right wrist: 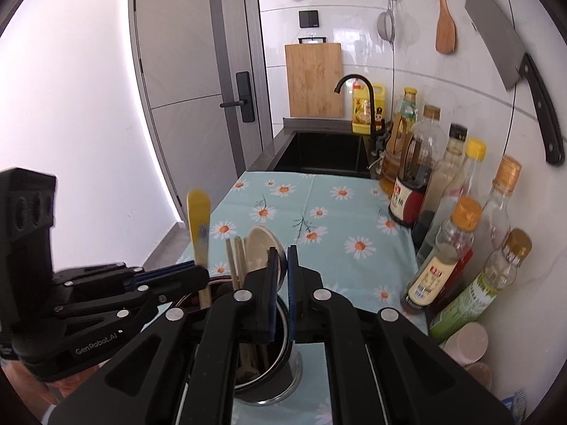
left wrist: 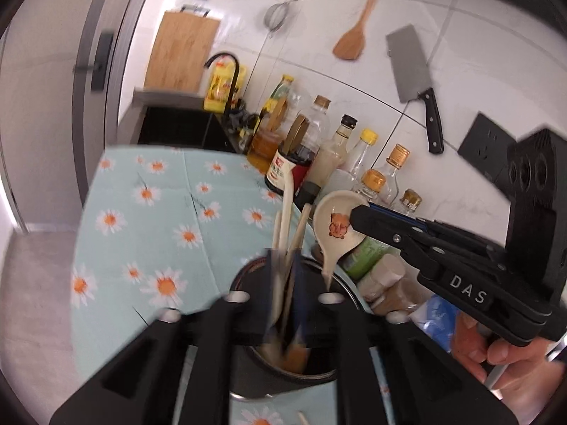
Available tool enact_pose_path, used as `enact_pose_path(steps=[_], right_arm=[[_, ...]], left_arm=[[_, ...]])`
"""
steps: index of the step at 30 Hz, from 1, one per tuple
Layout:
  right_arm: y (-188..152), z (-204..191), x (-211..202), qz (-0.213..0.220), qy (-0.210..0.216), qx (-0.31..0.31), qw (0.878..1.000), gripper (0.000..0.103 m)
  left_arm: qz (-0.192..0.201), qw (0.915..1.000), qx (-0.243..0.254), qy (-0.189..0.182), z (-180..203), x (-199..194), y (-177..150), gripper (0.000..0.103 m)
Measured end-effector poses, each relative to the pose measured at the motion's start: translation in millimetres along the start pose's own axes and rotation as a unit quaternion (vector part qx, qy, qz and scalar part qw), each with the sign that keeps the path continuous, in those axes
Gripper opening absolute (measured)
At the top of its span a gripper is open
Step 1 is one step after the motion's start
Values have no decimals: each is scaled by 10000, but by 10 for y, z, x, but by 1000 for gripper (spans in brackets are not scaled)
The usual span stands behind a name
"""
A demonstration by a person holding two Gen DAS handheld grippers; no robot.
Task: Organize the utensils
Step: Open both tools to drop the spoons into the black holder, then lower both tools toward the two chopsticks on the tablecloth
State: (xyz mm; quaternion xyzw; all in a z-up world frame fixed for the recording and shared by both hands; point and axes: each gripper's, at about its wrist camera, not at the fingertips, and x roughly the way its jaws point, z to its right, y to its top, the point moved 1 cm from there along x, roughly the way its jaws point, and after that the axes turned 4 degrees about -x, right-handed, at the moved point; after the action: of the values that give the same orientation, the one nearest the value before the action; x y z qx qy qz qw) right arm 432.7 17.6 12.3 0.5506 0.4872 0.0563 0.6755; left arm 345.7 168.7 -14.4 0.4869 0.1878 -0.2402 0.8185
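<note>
Right gripper (left wrist: 358, 217), lettered "DAS", pinches a cream ceramic spoon with a bear print (left wrist: 335, 232), handle dipping into the dark metal utensil cup (right wrist: 283, 364) on the daisy-cloth tabletop (right wrist: 336, 212) — left gripper (right wrist: 202, 276), marked "GenRobot.AI", clamps a yellow-tipped wooden spatula (right wrist: 198, 226) in that cup.

Bottles (right wrist: 457, 233) crowd the wall side — daisy cloth (right wrist: 333, 205) lies open.
</note>
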Motion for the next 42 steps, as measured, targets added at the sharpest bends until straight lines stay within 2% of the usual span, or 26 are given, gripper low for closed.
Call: enact_pose_path(steps=[3, 13, 18, 22, 25, 30, 32, 35, 42], right_arm=[[-25, 48, -63, 49, 87, 229, 9997, 20], [-126, 12, -258, 69, 103, 271, 9996, 20], [-233, 44, -426, 96, 225, 512, 9984, 23], [-309, 39, -566, 130, 208, 522, 9983, 23], [-368, 30, -659, 110, 260, 578, 9979, 28], [-491, -30, -844, 136, 333, 484, 9982, 29], [-549, -27, -888, 91, 417, 574, 9974, 30], [-644, -30, -937, -1, 520, 701, 9962, 34], [-916, -43, -849, -571, 584, 886, 9927, 36]], left_arm=[[7, 10000, -19, -97, -15, -54, -41, 21], [90, 9999, -93, 32, -3, -246, -91, 21], [122, 9999, -1, 80, 69, -401, -113, 21], [191, 9997, 108, 117, 157, -582, -139, 21], [250, 9995, 105, 171, 200, -707, -189, 21], [220, 9994, 116, 229, 278, -842, -298, 23], [172, 9995, 110, 237, 310, -883, -366, 27], [70, 9995, 134, 262, 354, -908, -467, 28], [-223, 9993, 134, 253, 427, -922, -705, 32]])
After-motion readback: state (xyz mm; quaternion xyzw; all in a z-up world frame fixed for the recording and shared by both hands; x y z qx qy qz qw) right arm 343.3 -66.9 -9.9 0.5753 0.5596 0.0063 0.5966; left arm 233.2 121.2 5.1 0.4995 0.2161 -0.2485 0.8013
